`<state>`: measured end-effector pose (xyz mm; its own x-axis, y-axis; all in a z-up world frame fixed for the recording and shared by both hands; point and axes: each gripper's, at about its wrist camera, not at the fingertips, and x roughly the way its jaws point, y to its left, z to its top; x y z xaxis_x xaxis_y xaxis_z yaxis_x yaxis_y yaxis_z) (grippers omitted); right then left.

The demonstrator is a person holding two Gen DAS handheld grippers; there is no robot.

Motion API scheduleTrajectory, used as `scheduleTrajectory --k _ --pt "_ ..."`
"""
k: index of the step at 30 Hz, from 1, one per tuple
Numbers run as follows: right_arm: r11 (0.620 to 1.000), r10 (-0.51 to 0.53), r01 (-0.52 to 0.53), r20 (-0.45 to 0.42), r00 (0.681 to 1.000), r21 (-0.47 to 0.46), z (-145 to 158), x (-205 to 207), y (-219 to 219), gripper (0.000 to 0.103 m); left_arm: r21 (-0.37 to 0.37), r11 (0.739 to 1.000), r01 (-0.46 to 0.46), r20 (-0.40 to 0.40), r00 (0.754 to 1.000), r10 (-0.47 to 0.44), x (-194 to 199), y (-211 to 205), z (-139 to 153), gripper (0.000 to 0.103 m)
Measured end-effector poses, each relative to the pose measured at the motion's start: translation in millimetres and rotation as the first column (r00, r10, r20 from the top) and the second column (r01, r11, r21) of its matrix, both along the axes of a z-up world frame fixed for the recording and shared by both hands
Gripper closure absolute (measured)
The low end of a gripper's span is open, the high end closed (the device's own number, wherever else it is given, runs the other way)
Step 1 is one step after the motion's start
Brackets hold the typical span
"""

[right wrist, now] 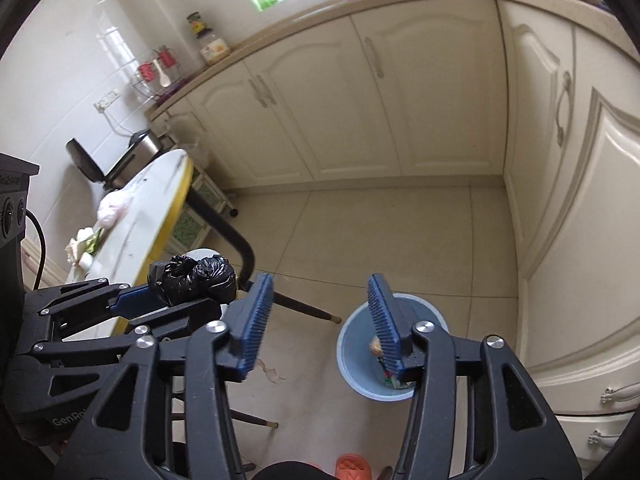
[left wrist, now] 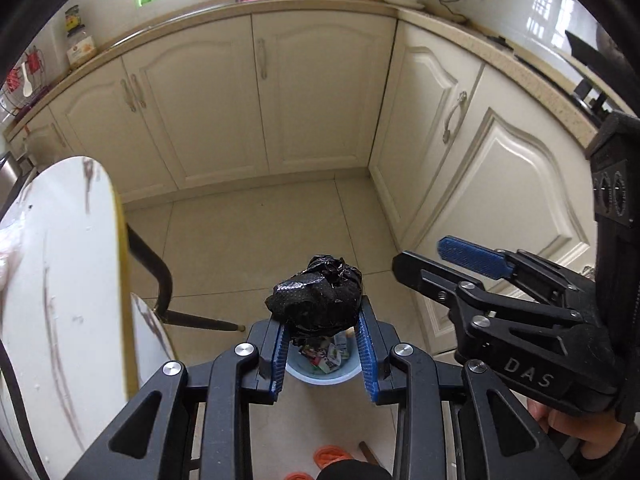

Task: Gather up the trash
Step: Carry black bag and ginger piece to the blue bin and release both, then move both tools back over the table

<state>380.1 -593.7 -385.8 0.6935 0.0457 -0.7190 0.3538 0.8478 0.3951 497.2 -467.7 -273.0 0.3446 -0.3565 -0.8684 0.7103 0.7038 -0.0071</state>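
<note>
My left gripper [left wrist: 323,320] is shut on a crumpled black plastic bag [left wrist: 318,298] and holds it in the air above a light blue bin [left wrist: 320,376] that stands on the floor with several scraps in it. In the right wrist view the bag [right wrist: 196,278] sits in the left gripper [right wrist: 188,300] beside the table edge. My right gripper [right wrist: 320,316] is open and empty, above the blue bin [right wrist: 352,348]. It shows in the left wrist view [left wrist: 452,264] to the right of the bag.
A white round table with a yellow rim [right wrist: 160,208] stands at the left, with food scraps [right wrist: 86,244] and a pale bag [right wrist: 116,204] on it. Its black legs [right wrist: 236,244] reach the floor. Cream cabinets [left wrist: 256,92] line the back and right. An orange slipper [right wrist: 352,466] lies on the floor.
</note>
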Motion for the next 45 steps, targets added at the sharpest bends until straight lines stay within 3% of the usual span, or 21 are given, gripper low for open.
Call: scheduleTrajectory --k 5,10,13,17,19,22,34,39,45 --pt "0.999 -0.053 0.053 -0.014 0.998 0.000 -11 -8 -20 0.047 0.020 1.000 0.000 -0.016 1.000 0.000 31 -23 -23 0.072" --pt "0.996 -0.088 0.088 -0.021 0.996 0.012 -16 -17 -37 0.046 0.038 0.999 -0.017 -0.009 1.000 0.017 48 -38 -34 0.045" --pt "0.995 -0.100 0.100 -0.015 0.995 0.016 -13 -23 -42 0.046 0.026 0.999 -0.029 0.015 0.999 0.028 48 -34 -32 0.030" --pt "0.996 -0.084 0.084 0.012 0.996 0.011 2 -29 -35 0.046 -0.003 0.999 -0.042 0.052 0.998 0.042 27 -13 -11 0.030" --pt "0.998 -0.069 0.069 0.037 0.997 0.003 14 -33 -27 0.045 -0.016 0.998 -0.054 0.092 0.994 0.055 15 -1 4 0.023" --pt "0.999 -0.039 0.040 0.080 0.996 -0.020 37 -39 -8 0.043 -0.055 0.996 -0.074 0.157 0.984 0.082 -8 24 28 0.015" --pt "0.980 0.158 -0.128 0.197 0.968 -0.156 126 -45 115 0.031 -0.220 0.951 -0.216 0.290 0.916 0.276 -93 163 89 0.003" --pt "0.957 0.248 -0.212 0.184 0.951 -0.197 139 -27 173 0.030 -0.246 0.927 -0.284 0.313 0.882 0.353 -121 224 97 0.001" --pt "0.923 0.343 -0.308 0.126 0.931 -0.232 134 8 232 0.026 -0.265 0.887 -0.379 0.286 0.847 0.448 -126 301 97 0.001"
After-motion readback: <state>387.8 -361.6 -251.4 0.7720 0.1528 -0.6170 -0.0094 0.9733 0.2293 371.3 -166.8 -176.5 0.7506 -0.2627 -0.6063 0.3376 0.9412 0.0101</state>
